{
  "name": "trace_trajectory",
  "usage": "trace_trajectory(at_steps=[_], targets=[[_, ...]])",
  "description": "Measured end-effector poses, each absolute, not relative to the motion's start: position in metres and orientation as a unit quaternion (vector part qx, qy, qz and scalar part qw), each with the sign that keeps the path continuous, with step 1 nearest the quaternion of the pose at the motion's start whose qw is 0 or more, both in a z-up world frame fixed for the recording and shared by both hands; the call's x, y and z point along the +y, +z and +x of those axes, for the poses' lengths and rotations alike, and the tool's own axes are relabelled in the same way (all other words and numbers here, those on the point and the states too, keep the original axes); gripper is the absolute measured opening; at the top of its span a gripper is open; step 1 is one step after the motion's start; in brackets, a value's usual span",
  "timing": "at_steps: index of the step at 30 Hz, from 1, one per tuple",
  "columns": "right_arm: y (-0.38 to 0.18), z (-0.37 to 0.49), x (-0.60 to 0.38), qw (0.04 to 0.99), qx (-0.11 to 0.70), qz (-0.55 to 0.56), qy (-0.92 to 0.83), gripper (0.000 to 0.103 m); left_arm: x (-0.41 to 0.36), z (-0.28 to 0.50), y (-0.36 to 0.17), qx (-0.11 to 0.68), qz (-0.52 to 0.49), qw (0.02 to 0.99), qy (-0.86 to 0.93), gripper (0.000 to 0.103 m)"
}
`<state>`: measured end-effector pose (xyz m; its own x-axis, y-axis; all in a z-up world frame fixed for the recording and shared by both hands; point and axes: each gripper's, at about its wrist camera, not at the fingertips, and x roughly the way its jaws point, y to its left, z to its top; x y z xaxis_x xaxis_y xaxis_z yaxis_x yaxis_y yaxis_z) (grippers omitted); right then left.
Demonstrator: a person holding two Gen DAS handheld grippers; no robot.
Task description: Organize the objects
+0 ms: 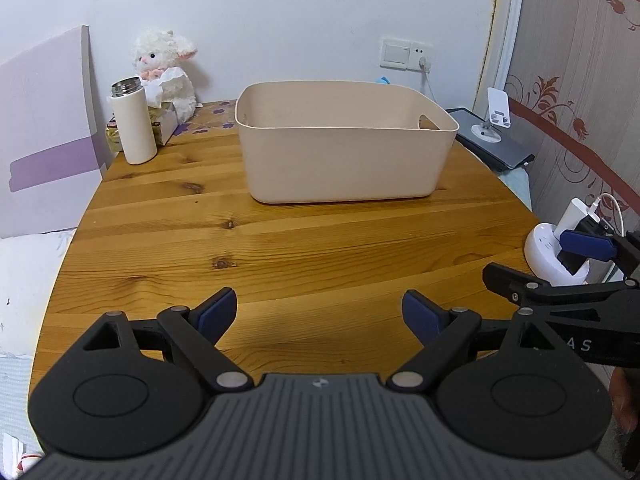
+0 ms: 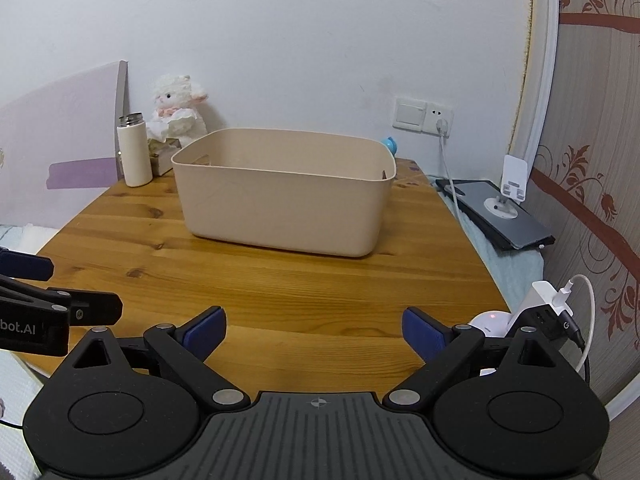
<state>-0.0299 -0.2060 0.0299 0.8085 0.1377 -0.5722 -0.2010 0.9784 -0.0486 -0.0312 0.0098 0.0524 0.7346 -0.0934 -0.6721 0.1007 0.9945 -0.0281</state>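
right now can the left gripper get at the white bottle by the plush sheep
Probably yes. The left gripper is open and holds nothing, and bare table lies between it and the white bottle, which stands upright at the far left corner. The beige bin sits off to the right, clear of that path.

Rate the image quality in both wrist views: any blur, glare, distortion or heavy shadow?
Left wrist view: sharp, evenly lit; fisheye bends the table edges and the right wall; dark corner vignetting; soft shadow under the beige bin. Right wrist view: equally sharp, same bowing, mild sheen on the wood in front of the bin; no strong glare in either.
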Motion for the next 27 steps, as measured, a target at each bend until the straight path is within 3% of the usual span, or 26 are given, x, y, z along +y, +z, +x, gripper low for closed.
trace_trajectory(at_steps=[27], targets=[[0.024,-0.02,-0.205,0.942,0.319,-0.059,0.083,0.098,0.012,-0.027,0.05,0.365,0.018,0.929,-0.066,0.091]])
